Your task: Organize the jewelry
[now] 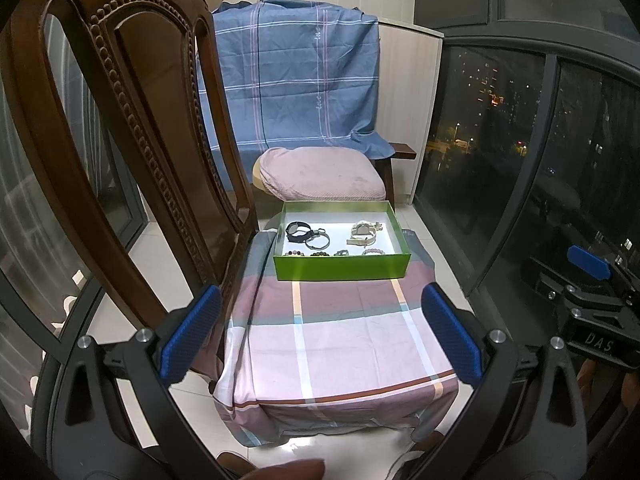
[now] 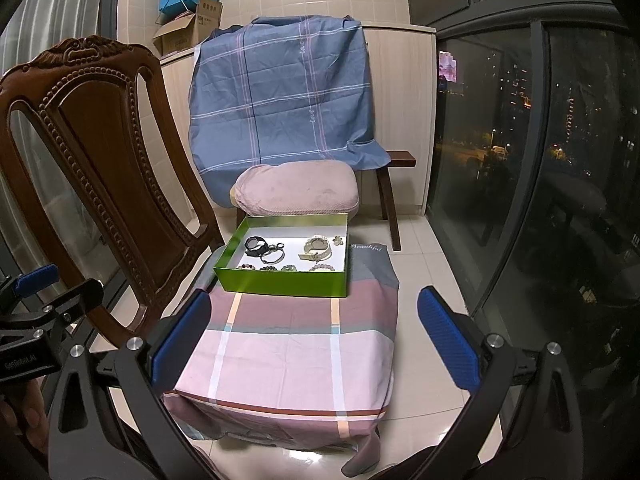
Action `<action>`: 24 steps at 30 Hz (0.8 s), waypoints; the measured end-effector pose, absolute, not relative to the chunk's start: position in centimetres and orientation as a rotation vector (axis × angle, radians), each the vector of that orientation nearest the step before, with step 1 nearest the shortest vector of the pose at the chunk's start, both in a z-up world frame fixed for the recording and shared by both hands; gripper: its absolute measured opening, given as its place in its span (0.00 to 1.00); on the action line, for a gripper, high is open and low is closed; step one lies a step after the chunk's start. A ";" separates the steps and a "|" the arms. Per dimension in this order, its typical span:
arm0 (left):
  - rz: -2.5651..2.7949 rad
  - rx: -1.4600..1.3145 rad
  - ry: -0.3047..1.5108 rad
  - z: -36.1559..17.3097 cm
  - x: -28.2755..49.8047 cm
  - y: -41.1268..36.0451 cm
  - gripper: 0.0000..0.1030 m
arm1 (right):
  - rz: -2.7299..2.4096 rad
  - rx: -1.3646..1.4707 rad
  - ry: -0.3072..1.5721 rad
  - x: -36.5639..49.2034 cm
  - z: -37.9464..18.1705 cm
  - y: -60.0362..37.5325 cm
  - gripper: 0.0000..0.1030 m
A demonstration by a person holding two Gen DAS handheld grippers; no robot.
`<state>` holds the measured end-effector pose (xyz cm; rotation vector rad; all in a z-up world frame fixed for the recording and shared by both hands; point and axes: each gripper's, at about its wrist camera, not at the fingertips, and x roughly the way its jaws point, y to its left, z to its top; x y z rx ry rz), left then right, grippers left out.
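Note:
A green box [image 1: 340, 266] [image 2: 280, 280] sits at the far end of a low table covered in a pink plaid cloth [image 1: 340, 340] [image 2: 288, 352]. Inside lie a black watch [image 1: 298, 229] [image 2: 256, 245], a dark bangle [image 1: 318, 243] [image 2: 273, 257], a cream watch [image 1: 364, 232] [image 2: 318, 249] and several bead bracelets [image 1: 374, 251] [image 2: 320, 267] along the near wall. My left gripper [image 1: 320, 332] is open, held well short of the box above the cloth. My right gripper [image 2: 314, 336] is open too, also back from the box. Both hold nothing.
A carved wooden chair [image 1: 132, 140] [image 2: 100, 168] stands close on the left. Beyond the box are a pink cushion [image 1: 320, 178] [image 2: 296, 192] and a blue sheet [image 1: 296, 80] draped over furniture. Dark glass windows [image 2: 540, 160] run along the right. Tiled floor surrounds the table.

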<state>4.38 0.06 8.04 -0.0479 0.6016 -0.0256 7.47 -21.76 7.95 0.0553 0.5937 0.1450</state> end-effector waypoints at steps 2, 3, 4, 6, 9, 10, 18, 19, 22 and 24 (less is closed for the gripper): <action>-0.027 -0.049 0.602 7.9 4.5 0.1 0.96 | 0.145 0.057 0.594 7.5 7.9 -21.8 0.97; -0.029 -0.050 0.604 7.9 4.5 0.1 0.96 | 0.144 0.056 0.594 7.5 7.9 -21.8 0.97; -0.029 -0.050 0.604 7.9 4.5 0.1 0.96 | 0.144 0.057 0.595 7.5 7.9 -21.8 0.97; -0.030 -0.050 0.606 7.9 4.6 0.1 0.96 | 0.145 0.057 0.598 7.7 7.8 -21.8 0.97; -0.031 -0.049 0.606 7.9 4.6 0.2 0.96 | 0.145 0.057 0.598 7.7 7.8 -21.8 0.97; -0.032 -0.051 0.606 7.9 4.6 0.1 0.96 | 0.144 0.057 0.597 7.7 7.8 -21.8 0.97; -0.033 -0.049 0.612 7.7 4.9 0.2 0.96 | 0.144 0.057 0.601 7.8 7.8 -21.6 0.97; -0.033 -0.049 0.611 7.7 4.9 0.2 0.96 | 0.144 0.057 0.601 7.8 7.8 -21.6 0.97; -0.033 -0.051 0.612 7.7 4.9 0.2 0.96 | 0.144 0.055 0.602 7.8 7.7 -21.5 0.97; -0.033 -0.051 0.612 7.6 4.9 0.2 0.96 | 0.145 0.055 0.604 7.8 7.6 -21.5 0.97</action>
